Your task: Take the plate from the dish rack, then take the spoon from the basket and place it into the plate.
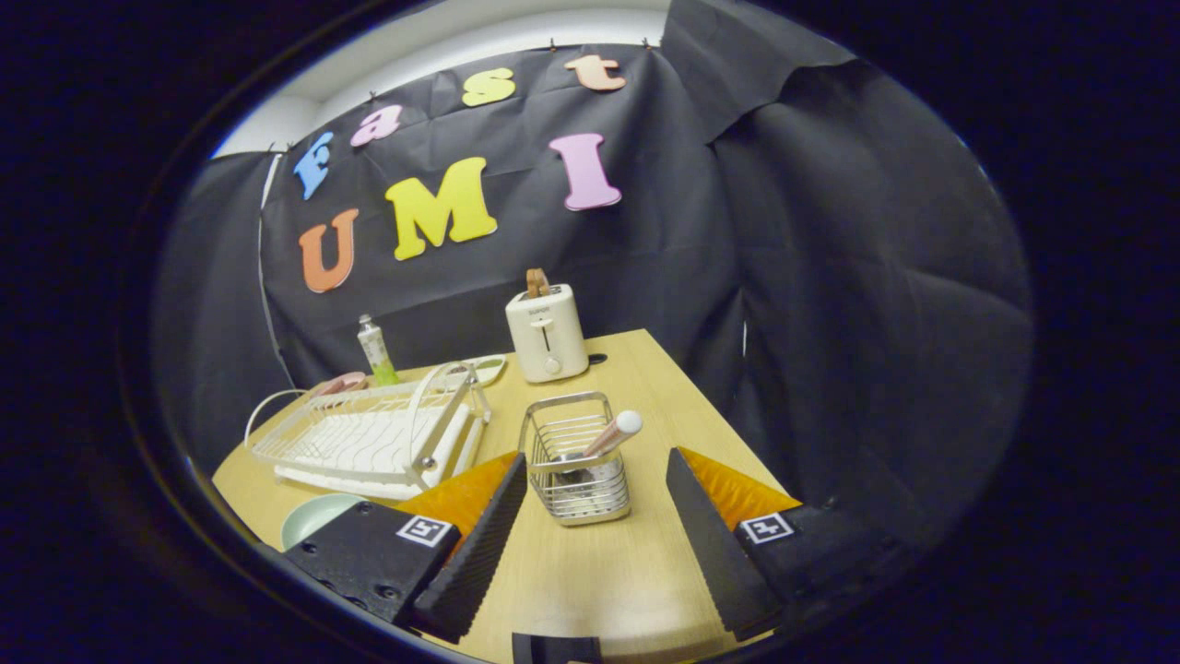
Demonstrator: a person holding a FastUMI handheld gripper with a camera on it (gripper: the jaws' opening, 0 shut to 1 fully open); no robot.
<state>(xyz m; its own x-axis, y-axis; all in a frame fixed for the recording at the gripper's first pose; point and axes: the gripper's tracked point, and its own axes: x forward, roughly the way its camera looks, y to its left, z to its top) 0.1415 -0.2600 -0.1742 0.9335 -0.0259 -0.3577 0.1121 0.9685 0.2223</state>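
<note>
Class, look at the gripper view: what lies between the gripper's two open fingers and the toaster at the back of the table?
In the gripper view, the wire basket holding the spoon stands between the gripper fingers and the toaster; beyond it, bare table.

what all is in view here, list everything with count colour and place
wire mesh metal basket: 1, silver, on the table between the fingers
pale-handled spoon: 1, handle leaning out of the basket
white wire dish rack: 1, left of the basket
pale green round plate: 1, on the table before the rack
cream toaster: 1, beyond the basket
green-and-white tube: 1, behind the rack
light wooden table: 1
gripper: 1, open, fingers either side of the basket
</note>
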